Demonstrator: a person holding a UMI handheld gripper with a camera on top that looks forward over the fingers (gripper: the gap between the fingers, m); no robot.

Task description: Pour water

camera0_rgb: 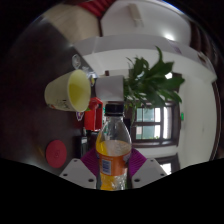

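Observation:
A clear plastic bottle with orange liquid, a blue-and-white label and a black cap stands up between my fingers. My gripper is shut on its lower body, and the purple pads press against both sides. Beyond the bottle and to the left is a pale yellow cup, its open mouth turned towards the bottle. The whole scene looks tilted in the gripper view. The bottle's cap sits level with the cup's lower rim, a short way to its right.
A red container stands just behind the bottle's neck, below the cup. A leafy green plant rises beyond the bottle to the right. A round red object lies left of the fingers. A window is behind.

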